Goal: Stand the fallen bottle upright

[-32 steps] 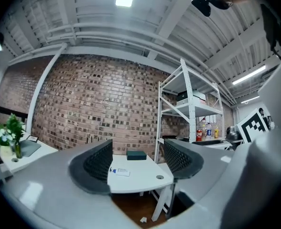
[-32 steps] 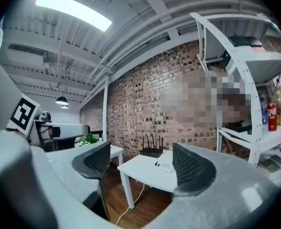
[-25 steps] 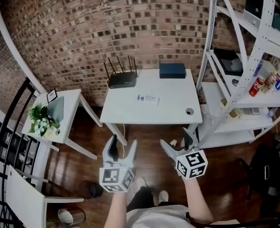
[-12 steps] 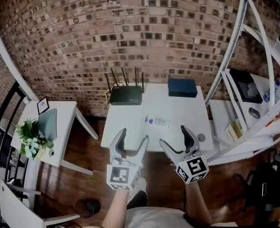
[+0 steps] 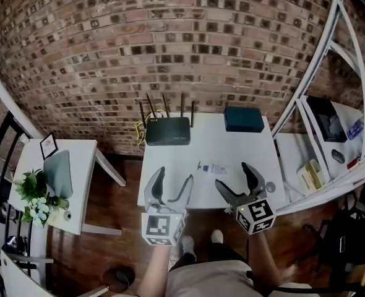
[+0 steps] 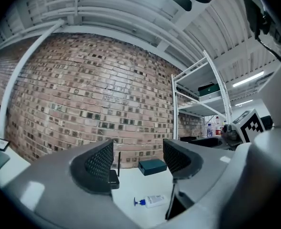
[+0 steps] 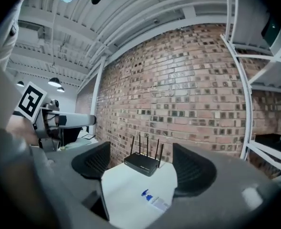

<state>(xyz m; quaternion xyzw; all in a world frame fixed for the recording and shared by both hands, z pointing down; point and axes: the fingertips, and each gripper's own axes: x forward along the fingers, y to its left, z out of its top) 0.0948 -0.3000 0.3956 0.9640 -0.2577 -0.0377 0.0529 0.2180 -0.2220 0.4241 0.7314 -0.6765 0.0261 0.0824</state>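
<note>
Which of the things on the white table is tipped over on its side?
The small bottle with the blue pump, mid-table. The black router and the dark blue box sit on their bases at the back edge.

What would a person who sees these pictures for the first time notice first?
First the small bottle with a blue pump, lying on its side near the middle of the white table. Behind it, by the brick wall, stand a black router with antennas and a dark blue box. Nearer the person, the left tongs and the right tongs are both open and hold nothing.
</note>
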